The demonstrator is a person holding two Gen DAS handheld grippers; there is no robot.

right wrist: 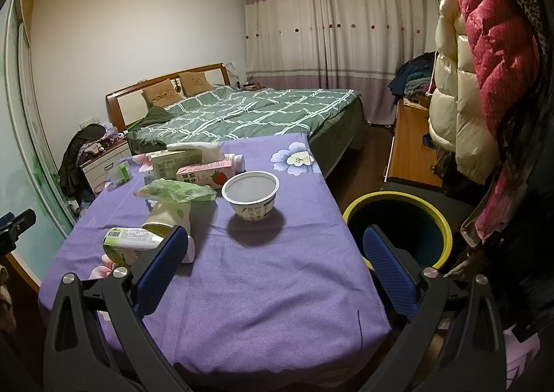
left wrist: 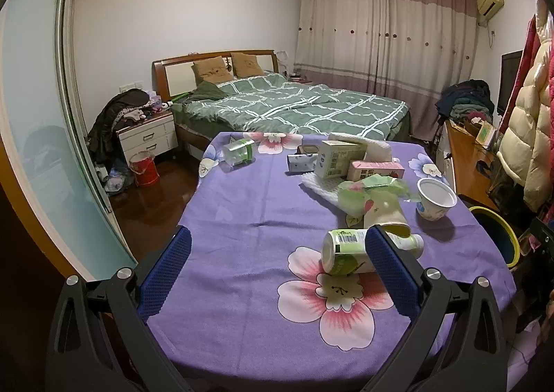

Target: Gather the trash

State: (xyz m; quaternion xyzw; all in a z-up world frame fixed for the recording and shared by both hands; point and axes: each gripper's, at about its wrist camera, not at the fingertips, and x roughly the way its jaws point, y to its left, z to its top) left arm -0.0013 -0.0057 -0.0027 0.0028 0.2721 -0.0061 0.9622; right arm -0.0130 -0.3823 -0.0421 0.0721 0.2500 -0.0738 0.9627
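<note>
Both jaws stand wide apart: left hand-held gripper (left wrist: 277, 267), right hand-held gripper (right wrist: 273, 264). A tipped bottle (left wrist: 346, 253) lies left of the paper bowl (right wrist: 251, 196) on the counter (right wrist: 277, 288). The bin (right wrist: 398, 219) sits right; the bottle could probably roll away when nudged.

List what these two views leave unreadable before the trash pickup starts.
- Bin floor: right wrist view, dark interior, near rim behind the right gripper.
- Lying green bottle: left wrist view, middle hidden by a blue pad.
- Bowl contents: its wall hides the bottom.
- Milk carton print: too small.
</note>
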